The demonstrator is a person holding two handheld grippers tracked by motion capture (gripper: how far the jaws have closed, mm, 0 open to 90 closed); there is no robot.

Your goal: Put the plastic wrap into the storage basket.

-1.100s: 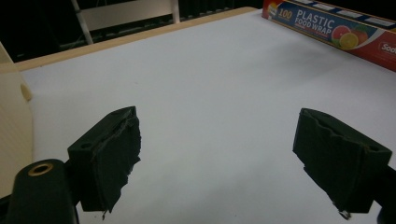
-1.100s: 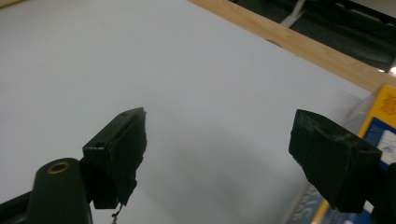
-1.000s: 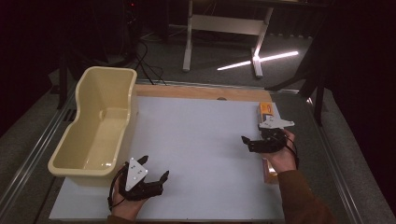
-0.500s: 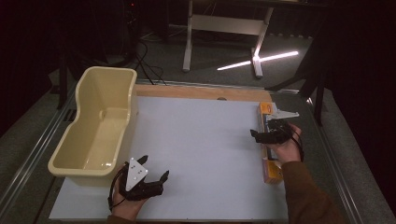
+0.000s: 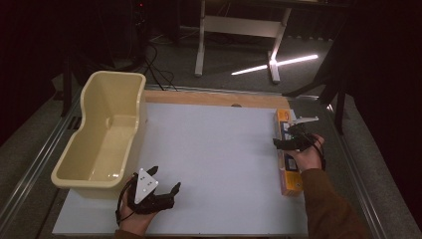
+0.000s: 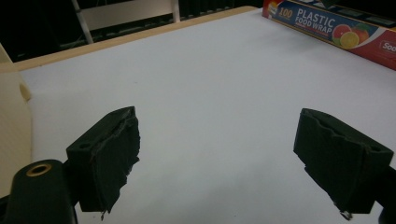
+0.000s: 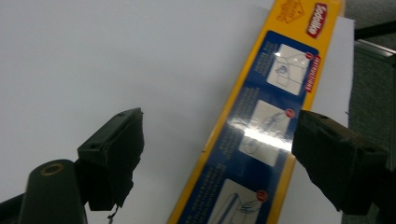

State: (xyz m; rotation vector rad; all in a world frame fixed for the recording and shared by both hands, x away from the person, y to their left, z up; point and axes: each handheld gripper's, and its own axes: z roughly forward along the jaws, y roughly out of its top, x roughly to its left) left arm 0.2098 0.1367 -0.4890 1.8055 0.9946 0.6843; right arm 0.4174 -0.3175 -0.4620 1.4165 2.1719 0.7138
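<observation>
Nearest the person, the left gripper (image 5: 171, 191) rests low on the white desk (image 5: 214, 159) close to its front edge, just off the near end of the cream tub (image 5: 102, 137). Its 2 jaws are spread wide with only bare desk between them, as the left gripper view shows, so it reads as parked and waiting rather than working. Farther out on the right, the right gripper (image 5: 279, 143) hangs over the long box of plastic wrap (image 5: 287, 154), which lies flat along the desk's right edge, its length running away from the person. In the right gripper view its jaws are spread to either side of the box (image 7: 261, 135), one over the white surface and the other past the yellow edge toward the desk's rim, and the pads do not press on it; they have just been opening, which fits a hand lining up to take the box across its narrow width. That crosswise approach looks the sensible one, since the box is far too long to pinch end to end. The tub stands empty along the left side, well apart from the box, and seems the likely destination. Beyond the desk's wooden far rim, a pale frame stand (image 5: 239, 30) is on the dark floor.
</observation>
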